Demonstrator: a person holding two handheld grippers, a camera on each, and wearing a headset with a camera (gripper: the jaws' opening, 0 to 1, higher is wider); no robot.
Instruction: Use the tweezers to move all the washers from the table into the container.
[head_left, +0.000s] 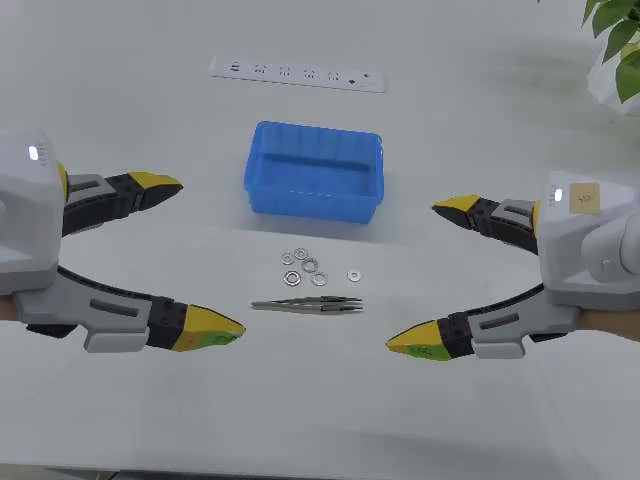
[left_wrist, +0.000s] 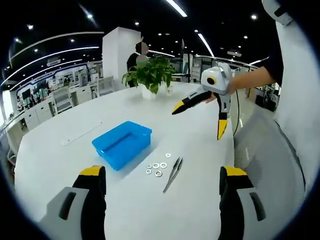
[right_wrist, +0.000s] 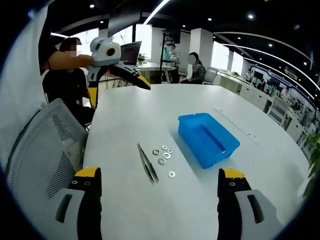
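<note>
**Q:** At the white table (head_left: 320, 420), how do the two claws stand?
**A:** The left gripper (head_left: 211, 255) and right gripper (head_left: 410, 276) hover at either side of the work, jaws wide apart, holding nothing

**Q:** And the washers (head_left: 303, 266)?
**A:** Six lie loose on the table, just in front of the blue container (head_left: 312, 205). The tweezers (head_left: 306, 304) lie just beside them, nearer the person

**Q:** Any writing?
**A:** A tan label (head_left: 583, 198) on the right gripper bears a mark too small to read, as are the markings on the power strip (head_left: 297, 73) beyond the container
</note>
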